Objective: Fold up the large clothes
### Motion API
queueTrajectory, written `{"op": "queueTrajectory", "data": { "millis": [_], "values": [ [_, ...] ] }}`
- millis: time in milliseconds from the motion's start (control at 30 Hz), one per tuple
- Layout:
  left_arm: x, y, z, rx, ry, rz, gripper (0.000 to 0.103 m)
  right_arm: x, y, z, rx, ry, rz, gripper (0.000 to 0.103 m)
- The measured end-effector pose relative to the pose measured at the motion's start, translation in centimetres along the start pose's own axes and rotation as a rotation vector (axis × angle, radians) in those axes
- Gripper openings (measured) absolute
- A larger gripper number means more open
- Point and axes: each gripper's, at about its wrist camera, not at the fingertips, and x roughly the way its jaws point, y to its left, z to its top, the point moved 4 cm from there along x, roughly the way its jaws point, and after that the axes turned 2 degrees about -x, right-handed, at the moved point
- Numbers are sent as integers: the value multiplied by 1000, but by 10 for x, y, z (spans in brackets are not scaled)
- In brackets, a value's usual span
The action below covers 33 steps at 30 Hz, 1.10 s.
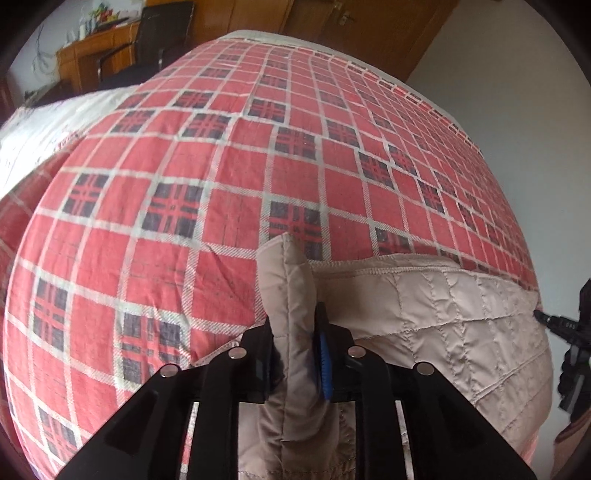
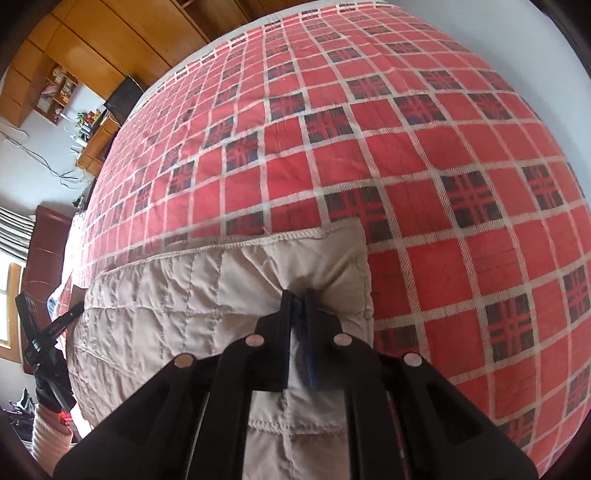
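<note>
A beige quilted garment (image 1: 443, 310) lies on a bed covered by a red plaid sheet (image 1: 221, 166). My left gripper (image 1: 295, 332) is shut on a thick folded corner of the garment that sticks up between its fingers. In the right wrist view the same garment (image 2: 166, 295) spreads to the left, its stitched edge running across the sheet (image 2: 443, 184). My right gripper (image 2: 299, 295) is shut on the garment near its right corner. Each gripper shows at the edge of the other's view: the right gripper (image 1: 565, 328), the left gripper (image 2: 48, 332).
A wooden desk (image 1: 96, 48) with a black chair (image 1: 147, 37) stands beyond the bed's far left. Wooden wardrobe doors (image 1: 351, 18) line the back wall. Shelves and a desk (image 2: 92, 140) sit at the left in the right wrist view. White bedding (image 1: 44, 122) lies at the bed's left edge.
</note>
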Motion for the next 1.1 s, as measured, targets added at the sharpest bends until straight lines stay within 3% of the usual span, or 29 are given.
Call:
{"op": "queueTrajectory", "data": {
  "millis": [100, 167, 233, 367, 467, 533, 633, 767, 833, 867, 933, 1000, 1033, 1100],
  "values": [
    [-20, 5, 1, -61, -14, -45, 23, -20, 5, -2, -18, -22, 11, 20],
    [-40, 10, -6, -82, -33, -70, 24, -35, 9, -7, -36, -40, 15, 40],
    [-57, 17, -17, -94, -38, -92, 28, -49, 13, -20, -71, -51, 14, 41],
    [-84, 25, -49, -119, -21, -169, 29, -69, 14, -58, -100, -32, 41, 53],
    [-102, 24, -83, -110, -7, -206, 36, -82, 9, -96, -92, -22, 88, 59],
    [-107, 25, -105, -123, 10, -216, 41, -86, 3, -115, -58, -17, 120, 60],
    [-108, 27, -139, -158, 43, -229, 42, -90, -4, -140, -12, -5, 164, 60],
    [-106, 19, -164, -142, 63, -224, 42, -87, -7, -160, -26, 18, 154, 61],
    [-106, 13, -169, -123, 49, -204, 42, -83, -4, -165, -35, 31, 164, 60],
    [-107, 11, -170, -116, 38, -183, 42, -80, -5, -164, -40, 35, 163, 52],
    [-106, 8, -173, -122, 33, -153, 24, -75, -1, -167, -69, 53, 134, 38],
    [-106, 7, -173, -125, 40, -132, 14, -75, 6, -168, -112, 55, 94, 23],
    [-107, 7, -173, -129, 40, -137, 9, -78, 9, -168, -117, 56, 99, 16],
    [-115, 7, -170, -143, 35, -168, 8, -91, 13, -166, -124, 41, 131, 13]
  ]
}}
